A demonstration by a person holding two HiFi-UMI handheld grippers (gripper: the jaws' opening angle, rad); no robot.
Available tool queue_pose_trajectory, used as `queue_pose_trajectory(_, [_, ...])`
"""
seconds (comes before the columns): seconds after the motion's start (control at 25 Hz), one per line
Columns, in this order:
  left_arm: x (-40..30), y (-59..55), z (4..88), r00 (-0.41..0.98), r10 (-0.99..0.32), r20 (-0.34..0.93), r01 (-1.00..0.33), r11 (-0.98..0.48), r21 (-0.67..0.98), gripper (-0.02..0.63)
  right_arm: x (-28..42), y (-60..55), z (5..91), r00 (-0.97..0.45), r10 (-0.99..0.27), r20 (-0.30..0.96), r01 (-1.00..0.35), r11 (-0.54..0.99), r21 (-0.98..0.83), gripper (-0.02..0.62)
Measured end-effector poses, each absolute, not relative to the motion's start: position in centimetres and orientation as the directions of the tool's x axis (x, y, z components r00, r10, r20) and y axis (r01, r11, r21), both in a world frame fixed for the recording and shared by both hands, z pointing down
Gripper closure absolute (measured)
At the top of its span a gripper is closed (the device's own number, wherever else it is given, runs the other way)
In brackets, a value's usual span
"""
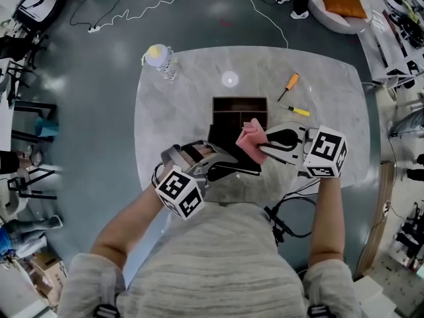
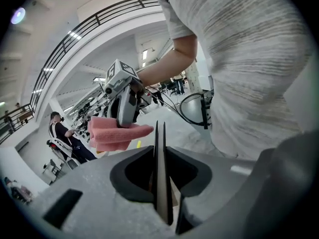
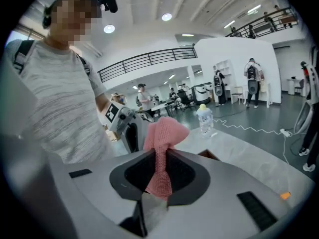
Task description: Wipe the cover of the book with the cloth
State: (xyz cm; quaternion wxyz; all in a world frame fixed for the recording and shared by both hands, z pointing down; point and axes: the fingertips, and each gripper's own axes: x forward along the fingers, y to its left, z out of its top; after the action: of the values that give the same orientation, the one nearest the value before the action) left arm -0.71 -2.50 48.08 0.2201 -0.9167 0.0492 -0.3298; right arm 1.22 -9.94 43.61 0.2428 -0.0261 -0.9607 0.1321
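Two handheld grippers over a marble table [image 1: 165, 105], both loaded. Left gripper [image 1: 220, 161] [image 2: 161, 185]: jaws closed on the thin edge of the dark book [image 1: 228, 150] [image 2: 159, 151], seen edge-on between the pads. Book located over the near part of the table, just in front of the open wooden box [image 1: 240, 109]. Right gripper [image 1: 266, 146] [image 3: 158, 172]: jaws pinched on the pink cloth [image 1: 250, 138] [image 3: 162, 132], with a bunched end standing out past the fingertips. Cloth positioned at the far right corner of the book (actual contact with the cover not resolvable). Beyond the box: orange-handled screwdriver [image 1: 289, 85] and yellow-handled screwdriver [image 1: 296, 110], lying apart. Bottle [image 1: 161, 60] at the far left table edge.
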Motion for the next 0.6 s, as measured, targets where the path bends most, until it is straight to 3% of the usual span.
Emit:
queue_pose_trajectory(0.12, [-1.0, -2.3, 48.0, 0.774, -0.251, 0.581, 0.054, -0.889, -0.455, 0.531, 0.2, -7.7, 43.8, -0.849, 0.252, 0.465, 0.105, 0.942, -0.318, 0.532])
queue_pose_trajectory(0.28, [-1.0, -2.3, 48.1, 0.775, -0.278, 0.567, 0.026, -0.883, -0.469, 0.531, -0.7, -6.1, 46.0, -0.774, 0.346, 0.530, 0.170, 0.920, -0.352, 0.532])
queue_pose_trajectory(0.6, [-1.1, -2.0, 48.2, 0.774, -0.279, 0.569, 0.002, -0.897, -0.442, 0.531, -2.5, -6.7, 49.3, -0.691, 0.385, 0.612, 0.202, 0.915, -0.348, 0.532])
